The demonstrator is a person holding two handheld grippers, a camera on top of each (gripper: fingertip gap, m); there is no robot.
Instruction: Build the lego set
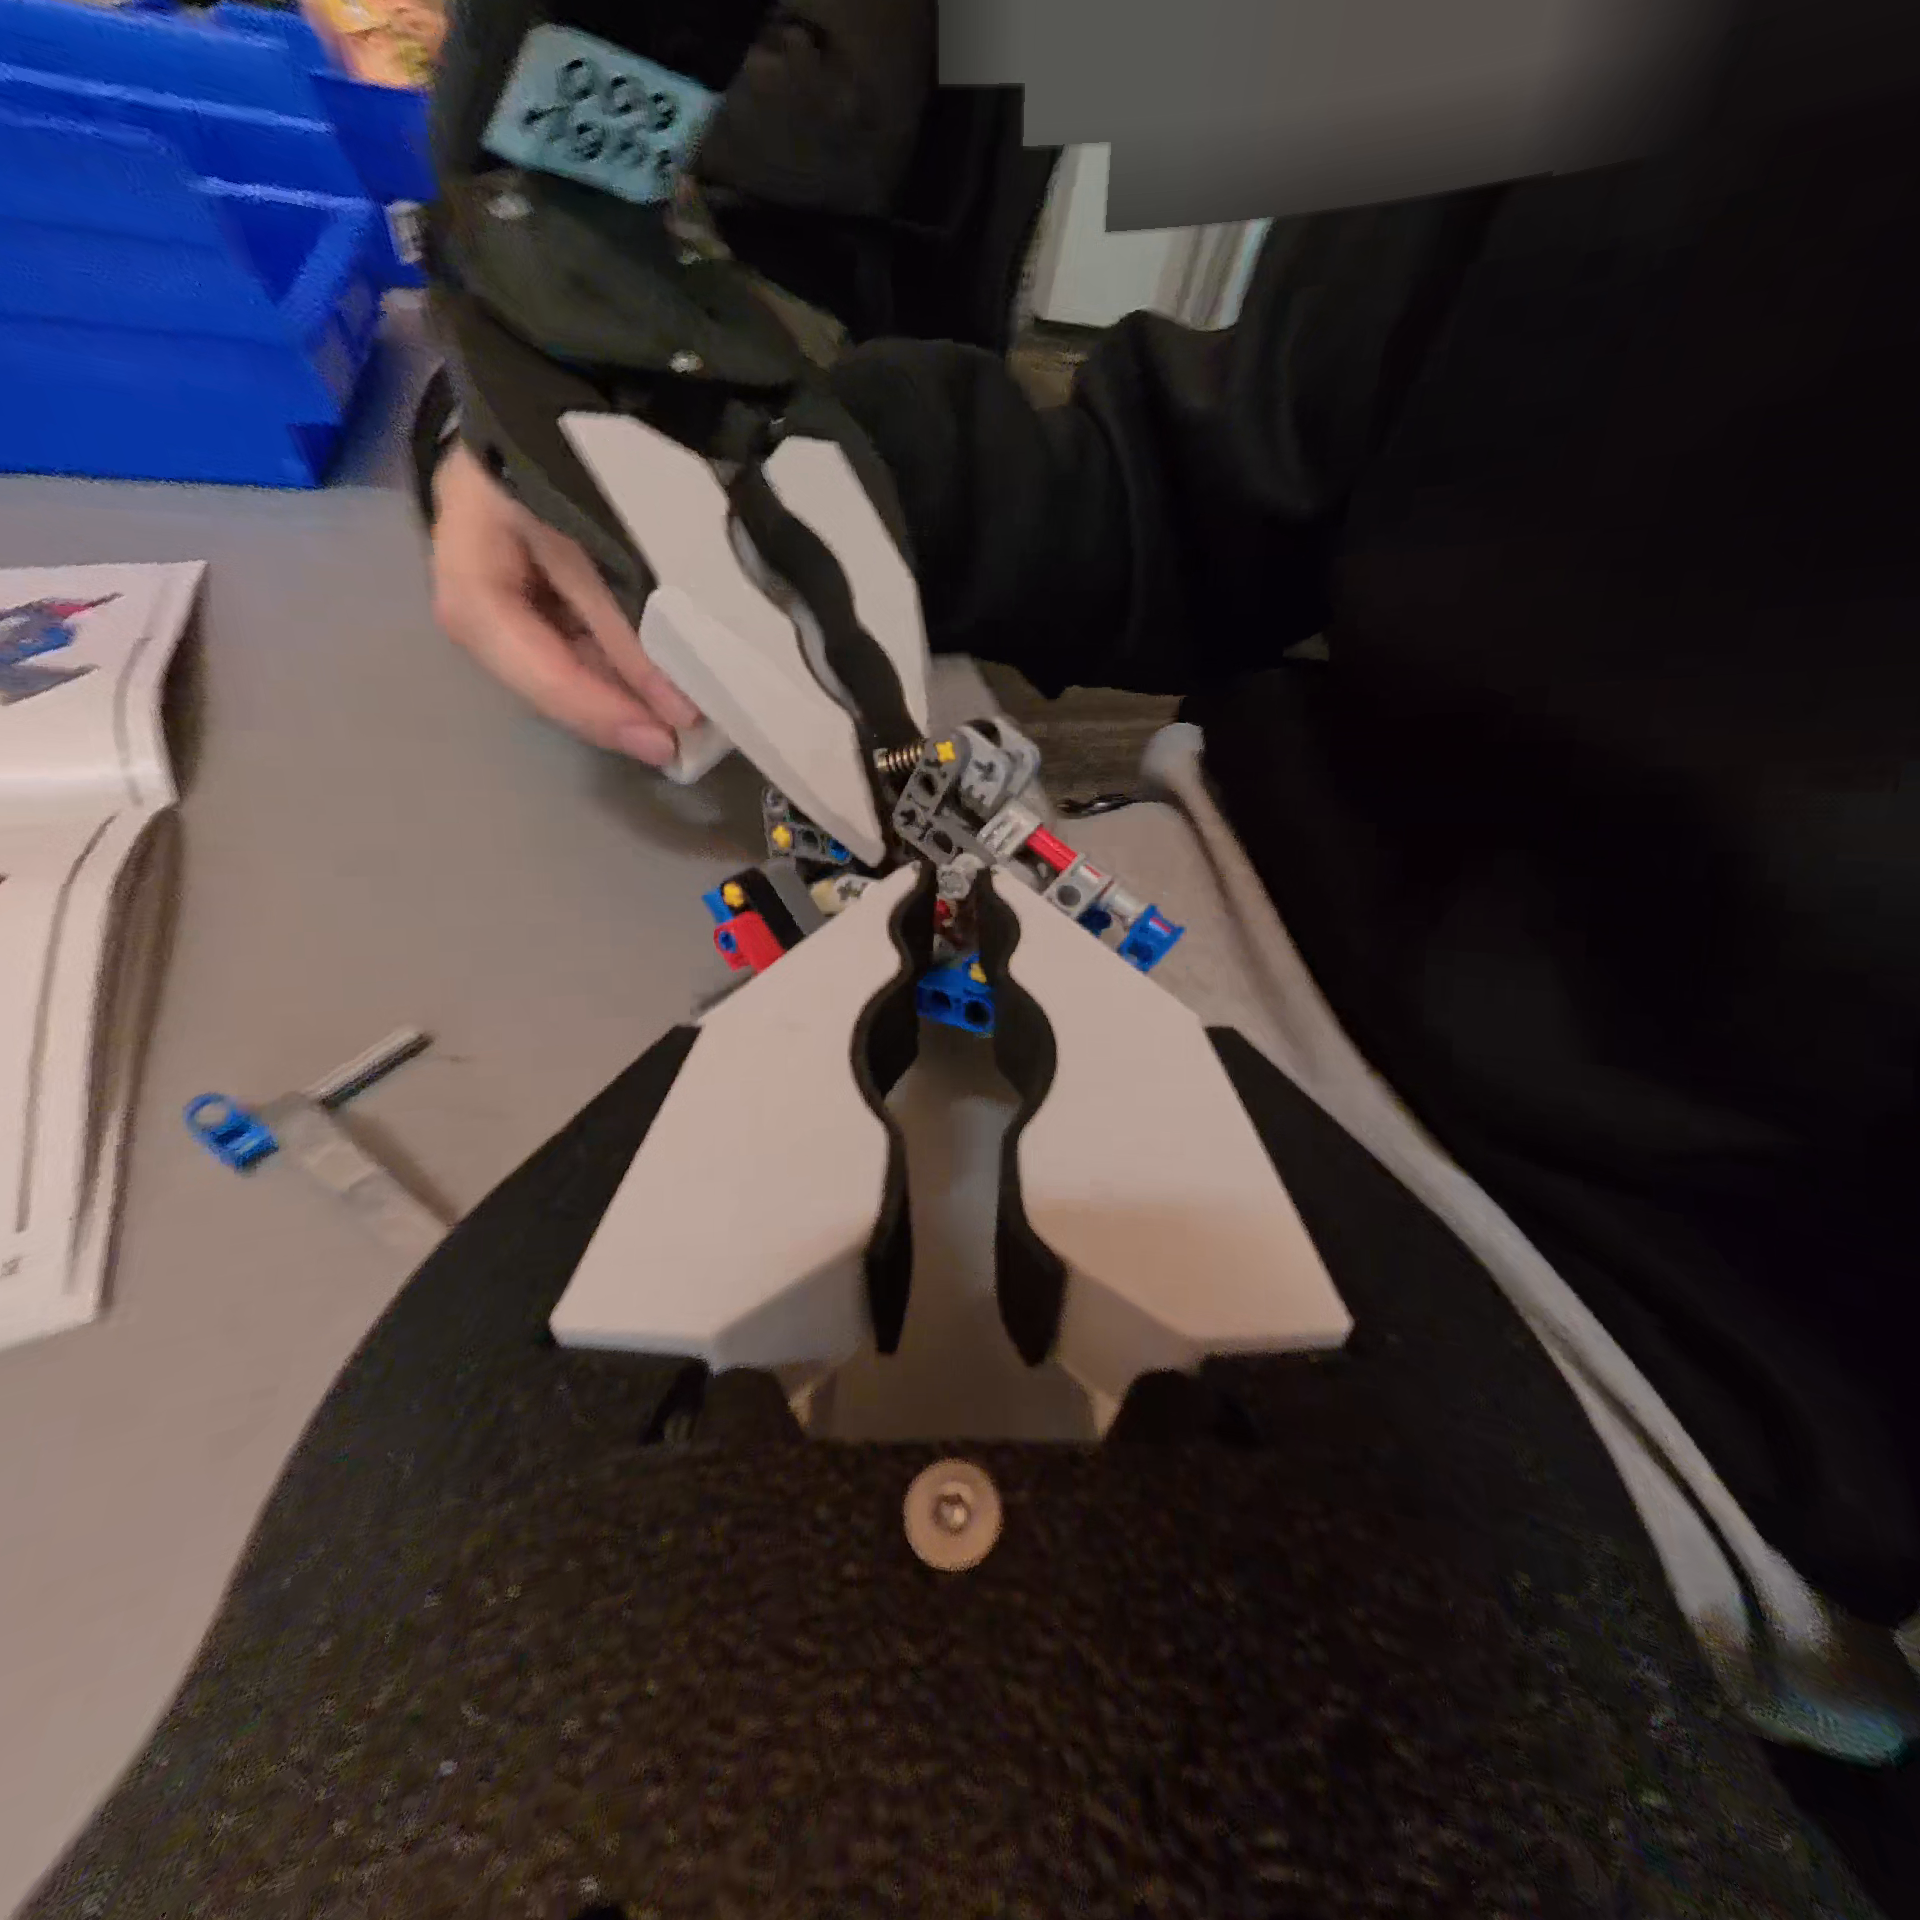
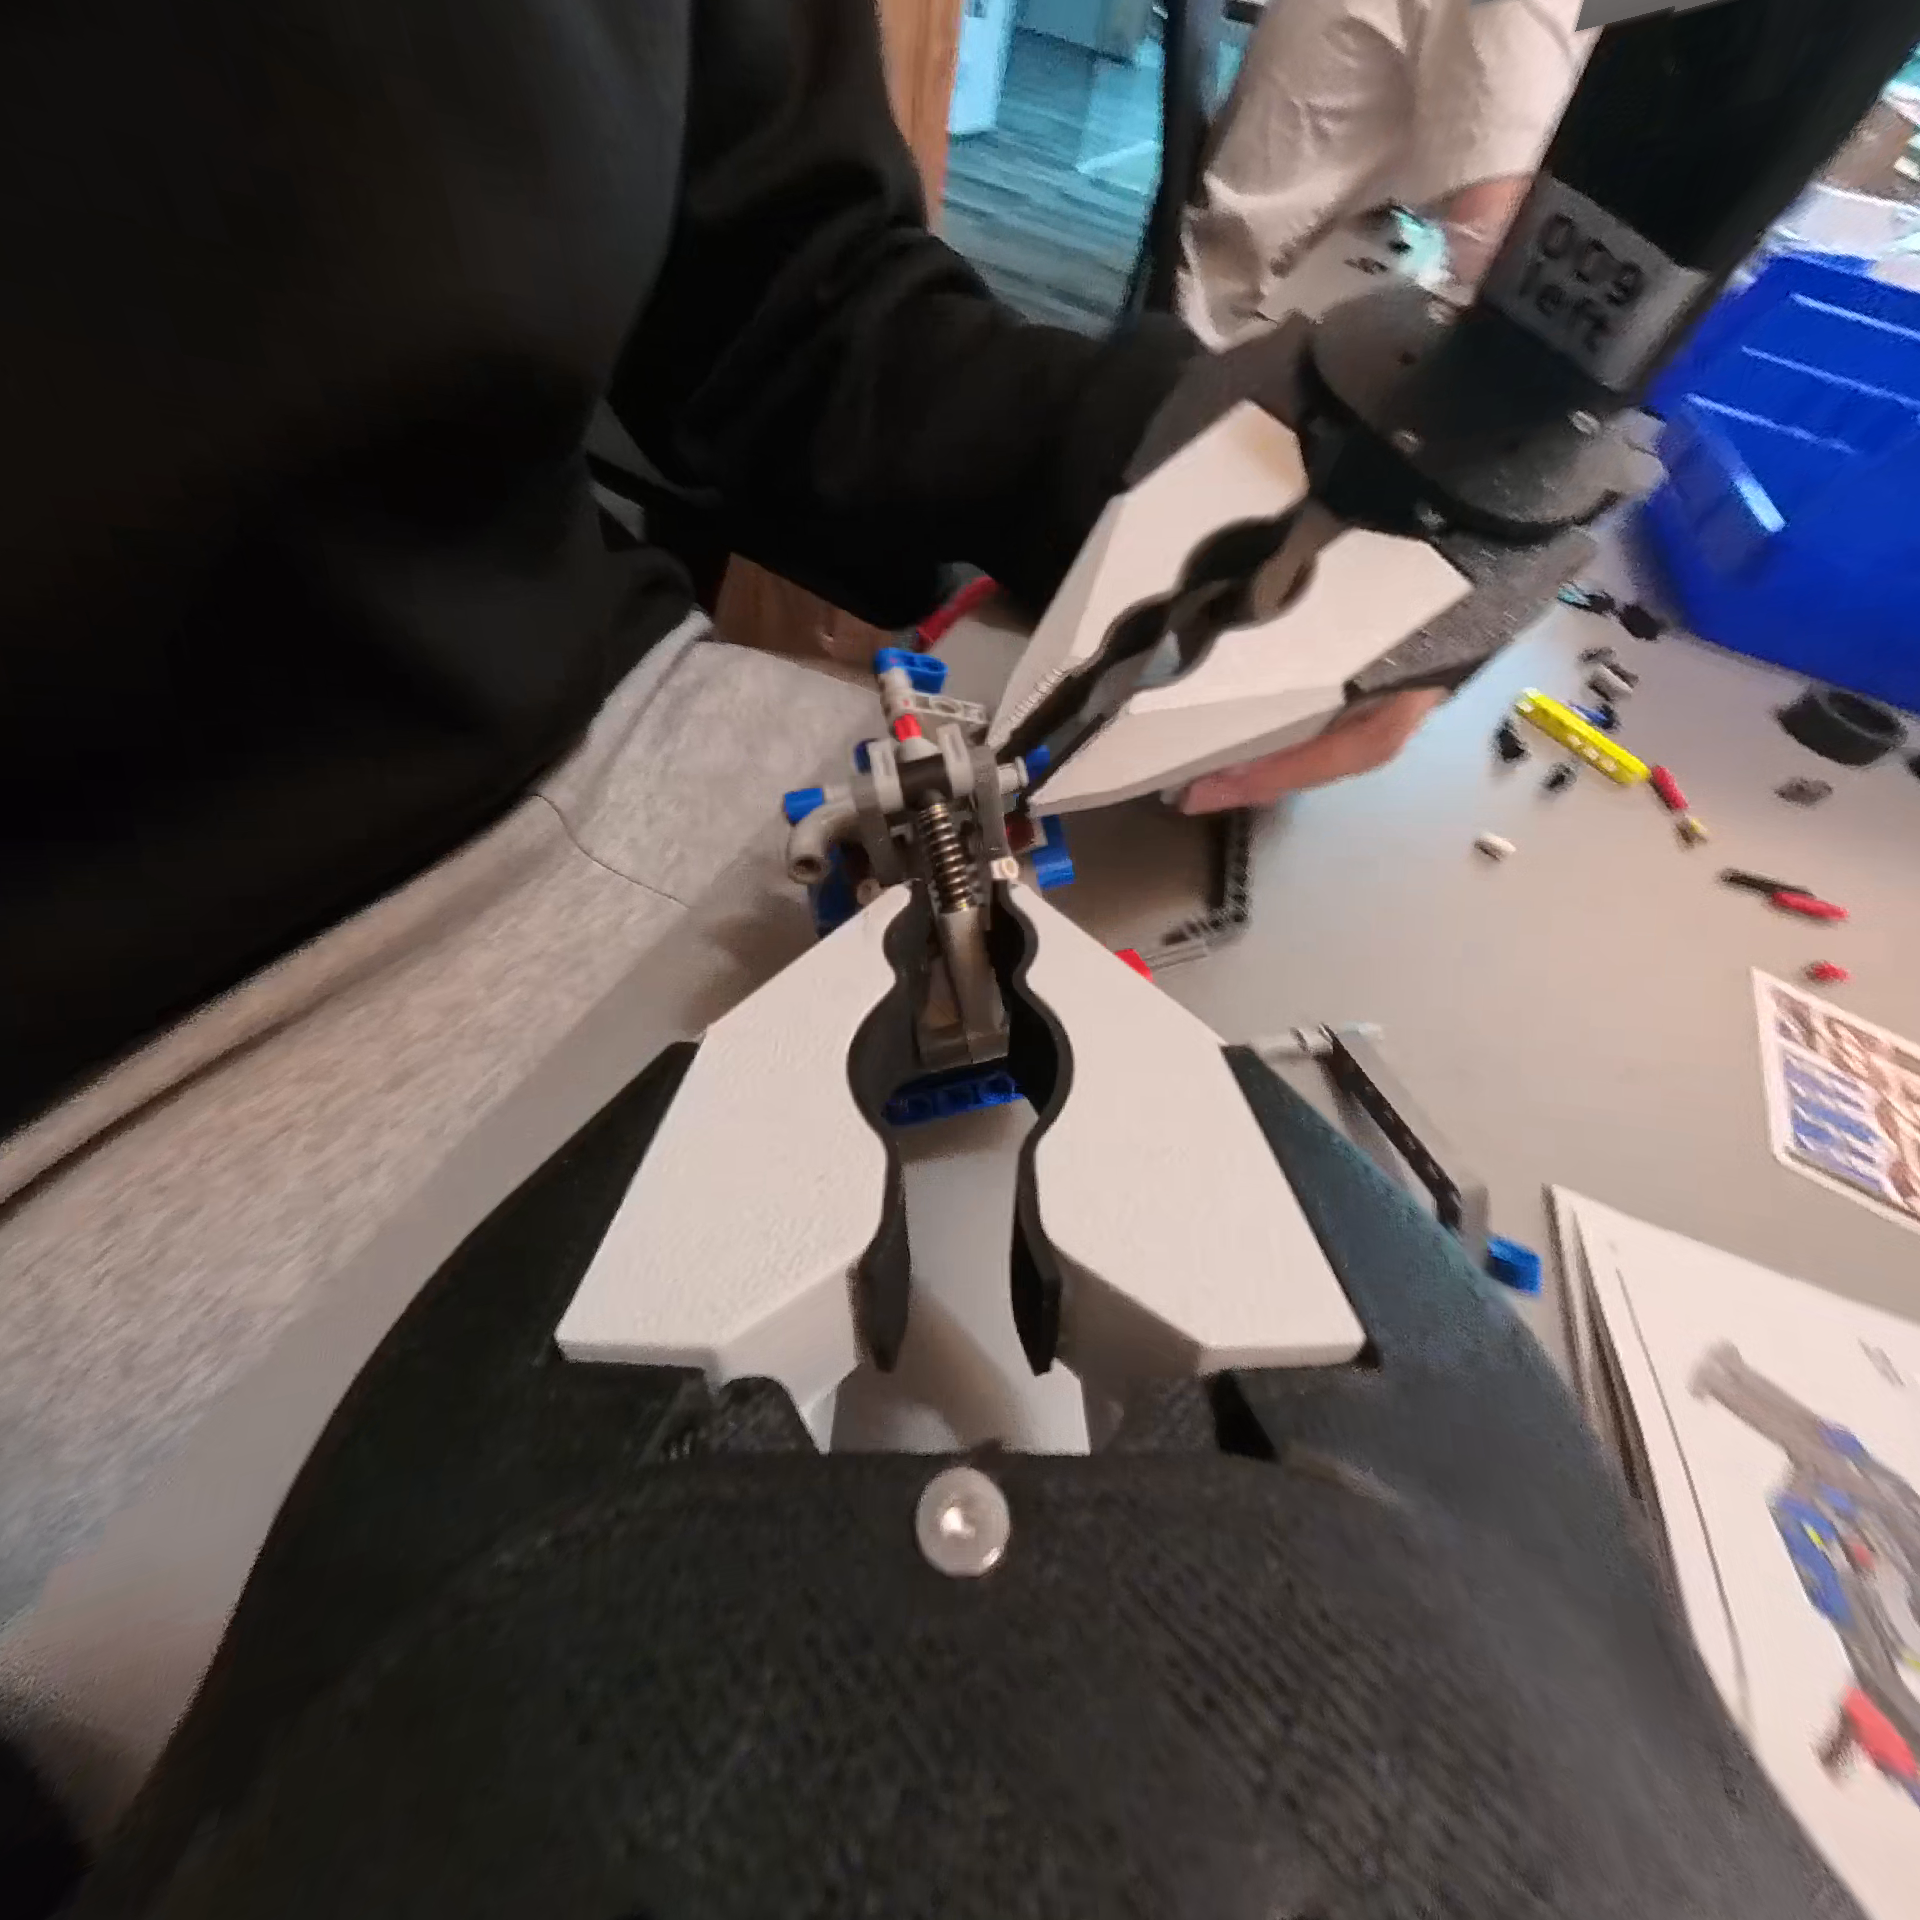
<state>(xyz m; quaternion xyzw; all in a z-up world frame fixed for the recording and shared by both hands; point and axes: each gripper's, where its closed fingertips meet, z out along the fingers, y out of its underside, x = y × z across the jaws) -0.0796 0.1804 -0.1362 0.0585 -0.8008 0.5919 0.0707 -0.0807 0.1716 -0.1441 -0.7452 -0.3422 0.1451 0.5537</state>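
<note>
A small Lego Technic assembly of grey, blue and red parts with a metal spring is held in the air between both grippers, above the table's near edge. My left gripper is shut on its lower grey part, with a blue beam showing behind the fingers. My right gripper is shut on the spring shock absorber of the assembly. In the left wrist view the right gripper comes down from above. In the right wrist view the left gripper comes in from the upper right.
An open instruction booklet lies on the grey table. Blue bins stand at the back. A loose blue piece, a sticker sheet and several small scattered parts lie around. The holder's grey-trousered lap is close by. The grippers are tip to tip, or close to it. Both grippers' tips are roughly 15 cm from the loose blue piece.
</note>
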